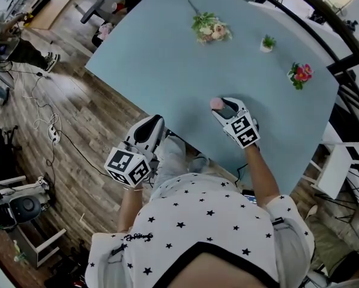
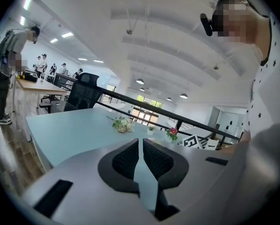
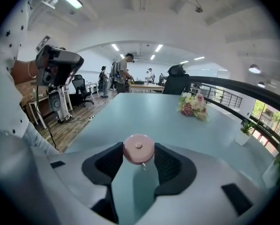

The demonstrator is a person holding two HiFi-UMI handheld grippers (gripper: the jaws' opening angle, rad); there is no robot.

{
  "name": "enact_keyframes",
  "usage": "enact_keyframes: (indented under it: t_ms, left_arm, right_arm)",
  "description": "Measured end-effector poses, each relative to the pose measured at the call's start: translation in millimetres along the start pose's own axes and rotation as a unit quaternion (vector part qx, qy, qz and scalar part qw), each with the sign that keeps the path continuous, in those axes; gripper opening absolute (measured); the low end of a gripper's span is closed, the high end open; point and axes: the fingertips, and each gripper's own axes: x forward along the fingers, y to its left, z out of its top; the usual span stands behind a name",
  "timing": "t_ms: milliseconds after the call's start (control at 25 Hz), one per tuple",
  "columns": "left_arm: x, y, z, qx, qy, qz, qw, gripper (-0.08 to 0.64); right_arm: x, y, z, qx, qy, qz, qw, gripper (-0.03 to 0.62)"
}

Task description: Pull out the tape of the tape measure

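Note:
A small round pink tape measure [image 3: 138, 148] sits between the fingertips of my right gripper [image 3: 139, 154], and both black pads touch its sides. Its face is turned toward the camera, and a short tab hangs from its lower edge. In the head view the tape measure [image 1: 217, 103] shows at the tip of the right gripper [image 1: 223, 107], low over the pale blue table [image 1: 161, 59] near its front edge. My left gripper [image 1: 153, 123] is shut with nothing in it, held off the table's near-left edge. In its own view the left gripper [image 2: 141, 143] shows its pads together.
A flower bouquet [image 1: 211, 29], a small potted plant [image 1: 267, 42] and a pink flower pot [image 1: 300, 74] stand at the table's far side. Wooden floor with cables [image 1: 53, 134] lies to the left. Other people stand at desks in the background [image 3: 123, 74].

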Motion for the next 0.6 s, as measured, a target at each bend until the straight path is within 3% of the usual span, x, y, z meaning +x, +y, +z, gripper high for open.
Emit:
enact_keyframes:
  t_ms: [240, 600]
  left_arm:
    - [15.5, -17.0, 8.0, 0.002, -0.001, -0.031, 0.9995, 0.035]
    - [33.0, -43.7, 16.9, -0.006, -0.007, -0.072, 0.9973, 0.037]
  right_arm:
    - [-42.1, 0.0, 39.7, 0.000, -0.074, -0.034, 0.997, 0.207]
    - [-103.0, 13.2, 90.2, -0.023, -0.169, -0.060, 0.983, 0.208]
